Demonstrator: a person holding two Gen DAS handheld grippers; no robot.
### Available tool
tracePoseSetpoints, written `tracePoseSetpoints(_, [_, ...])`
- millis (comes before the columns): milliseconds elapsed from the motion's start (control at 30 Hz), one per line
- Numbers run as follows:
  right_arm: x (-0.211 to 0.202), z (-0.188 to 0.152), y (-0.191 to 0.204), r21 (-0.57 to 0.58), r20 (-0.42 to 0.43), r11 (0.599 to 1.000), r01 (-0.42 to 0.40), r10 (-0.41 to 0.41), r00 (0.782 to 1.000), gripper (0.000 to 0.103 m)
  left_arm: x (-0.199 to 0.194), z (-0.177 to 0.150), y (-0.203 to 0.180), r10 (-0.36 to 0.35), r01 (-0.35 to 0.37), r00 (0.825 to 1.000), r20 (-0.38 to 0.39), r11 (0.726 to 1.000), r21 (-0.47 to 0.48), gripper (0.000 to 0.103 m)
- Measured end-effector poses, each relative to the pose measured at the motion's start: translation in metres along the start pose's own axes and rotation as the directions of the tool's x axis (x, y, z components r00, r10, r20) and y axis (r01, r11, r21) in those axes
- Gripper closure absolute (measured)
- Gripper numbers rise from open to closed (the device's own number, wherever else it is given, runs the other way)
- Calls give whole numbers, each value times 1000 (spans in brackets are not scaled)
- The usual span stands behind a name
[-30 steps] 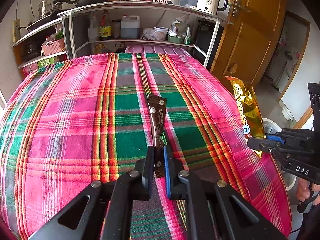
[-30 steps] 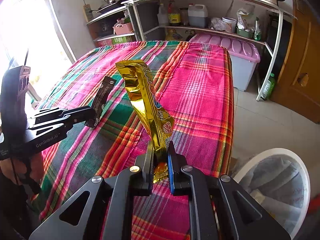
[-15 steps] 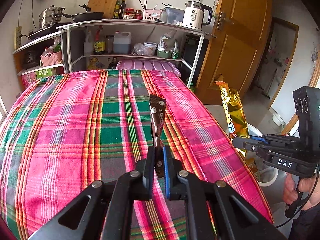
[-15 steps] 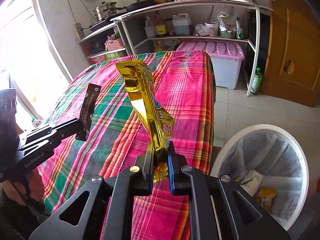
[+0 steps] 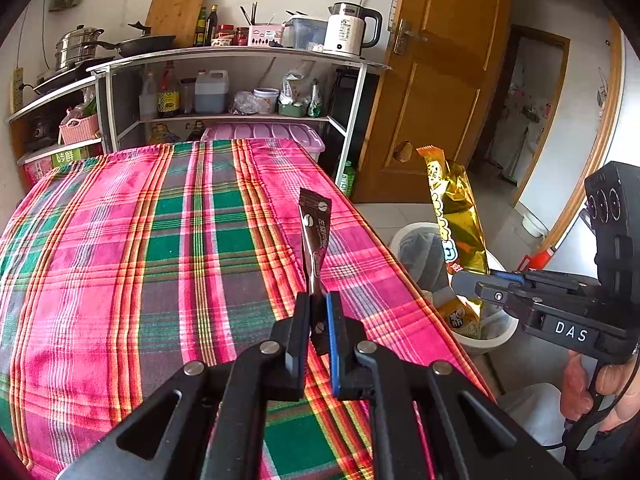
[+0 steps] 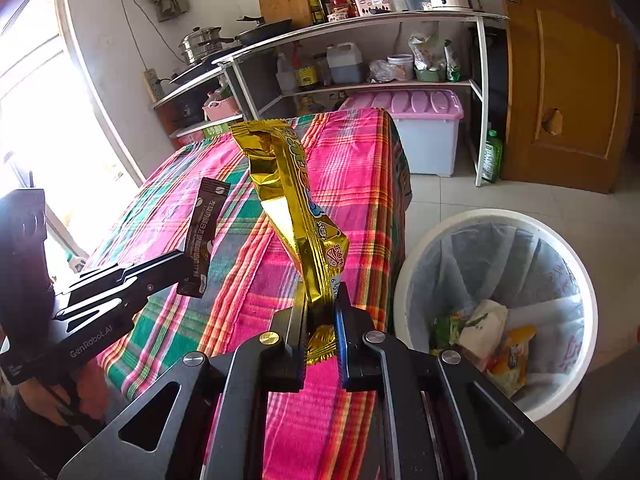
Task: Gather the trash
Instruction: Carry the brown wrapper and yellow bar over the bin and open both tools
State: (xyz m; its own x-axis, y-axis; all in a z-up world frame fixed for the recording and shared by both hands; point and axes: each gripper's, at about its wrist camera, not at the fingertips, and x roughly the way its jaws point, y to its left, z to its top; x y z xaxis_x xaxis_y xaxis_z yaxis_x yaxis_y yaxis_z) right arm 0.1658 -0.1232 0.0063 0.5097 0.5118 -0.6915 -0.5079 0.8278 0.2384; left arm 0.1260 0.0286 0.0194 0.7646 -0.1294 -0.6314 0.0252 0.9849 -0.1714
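My left gripper (image 5: 318, 312) is shut on a thin brown wrapper (image 5: 316, 232), held upright above the plaid-covered table (image 5: 160, 260). It also shows in the right wrist view (image 6: 202, 236). My right gripper (image 6: 322, 312) is shut on a gold snack wrapper (image 6: 296, 208), held upright at the table's right edge. In the left wrist view that wrapper (image 5: 452, 212) hangs over the white trash bin (image 5: 416, 248). The bin (image 6: 496, 304) stands on the floor right of the table, lined with a bag and holding several wrappers.
A metal shelf unit (image 5: 240, 92) with bottles, pots and a kettle stands behind the table. A pink-lidded storage box (image 6: 420, 132) sits under it. A wooden door (image 6: 568, 80) is at the right. A bright window (image 6: 32, 120) is at the left.
Both grippers have lifted and moved right toward the bin, each still holding its wrapper. The bin has come fully into the right wrist view.
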Motion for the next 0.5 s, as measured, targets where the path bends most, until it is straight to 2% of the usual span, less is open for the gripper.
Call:
tracePoseSetpoints(300, [-24, -14, -18, 48, 34, 999, 22, -23, 999, 91, -4, 3, -30, -46, 46, 999, 4, 998, 45, 94])
tracePoseSetpoints(500, [-36, -22, -45, 102, 45, 993, 60, -65, 997, 91, 14, 10, -54, -94, 95, 995, -13, 992, 80, 94])
